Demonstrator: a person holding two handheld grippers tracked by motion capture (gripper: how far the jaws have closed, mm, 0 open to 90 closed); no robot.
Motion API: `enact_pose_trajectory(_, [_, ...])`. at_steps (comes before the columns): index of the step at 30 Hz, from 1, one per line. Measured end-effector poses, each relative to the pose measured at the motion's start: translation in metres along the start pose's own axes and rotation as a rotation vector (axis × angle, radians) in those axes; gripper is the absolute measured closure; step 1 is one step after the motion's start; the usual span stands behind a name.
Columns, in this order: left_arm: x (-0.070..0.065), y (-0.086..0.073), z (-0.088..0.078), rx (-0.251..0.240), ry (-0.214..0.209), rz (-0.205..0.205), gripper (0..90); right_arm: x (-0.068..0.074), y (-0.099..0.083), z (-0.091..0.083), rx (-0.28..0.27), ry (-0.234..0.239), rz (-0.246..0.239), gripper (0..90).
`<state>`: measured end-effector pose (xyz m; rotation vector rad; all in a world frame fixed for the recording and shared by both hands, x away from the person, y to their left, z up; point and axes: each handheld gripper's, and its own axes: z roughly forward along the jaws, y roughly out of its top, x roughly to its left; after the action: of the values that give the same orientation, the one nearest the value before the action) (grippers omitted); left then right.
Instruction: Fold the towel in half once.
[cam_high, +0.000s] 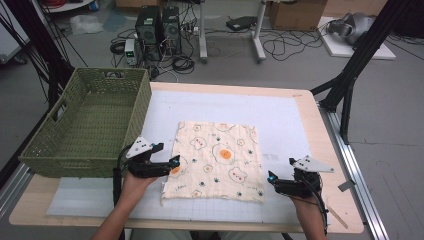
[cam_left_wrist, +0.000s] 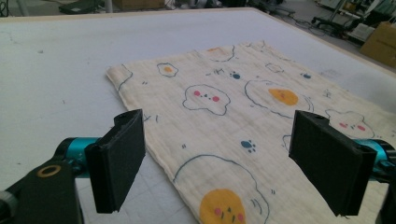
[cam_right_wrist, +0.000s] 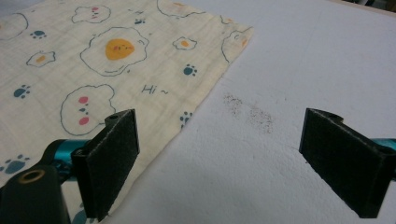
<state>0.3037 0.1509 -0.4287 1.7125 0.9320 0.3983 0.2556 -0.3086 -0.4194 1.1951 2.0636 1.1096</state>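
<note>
1. Cream muslin cloth, printed with fried eggs and paw marks, lies spread flat at the centre of the high view on the white mat, just right of the green woven basket.
2. Your left gripper sits at the cloth's left edge, low in the frame; its jaws stand wide apart and hold nothing, with the hem running between them in the left gripper view.
3. Your right gripper sits at the lower right corner of the cloth; its jaws are also spread wide and empty, one over the fabric, one over bare mat.
4. Expect the cloth to be very light, limp and thin. It will likely sag, fold on itself and slide across the mat if dragged.
5. Take it at the hem near a corner, each gripper on its own side, pinching only the one layer.
6. Press the lower jaw flat to the mat so it slips under the edge rather than pushing wrinkles ahead.
</note>
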Motion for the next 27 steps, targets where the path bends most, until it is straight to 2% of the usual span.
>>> enact_pose_trajectory(6, [0.002,0.006,0.008,0.012,0.003,0.007,19.3,-0.002,-0.002,0.000,0.000,0.001,0.001,11.4])
enact_pose_trajectory(9, [0.004,0.013,0.013,0.018,0.018,0.013,22.7,-0.003,-0.002,-0.001,0.000,0.008,0.007,11.4])
enact_pose_trajectory(18, [0.018,0.039,0.024,0.028,0.057,0.004,21.8,-0.005,-0.003,0.000,0.004,0.015,0.010,11.4])
enact_pose_trajectory(23, [0.028,0.051,0.036,0.058,0.090,-0.003,23.4,-0.006,-0.003,0.001,0.004,0.016,0.013,11.4])
enact_pose_trajectory(26, [0.031,0.054,0.044,0.061,0.084,-0.003,25.7,-0.006,-0.003,0.000,-0.003,0.018,0.013,11.4])
enact_pose_trajectory(27, [0.032,0.055,0.048,0.076,0.089,-0.003,26.5,-0.006,-0.003,0.000,-0.004,0.020,0.018,11.4])
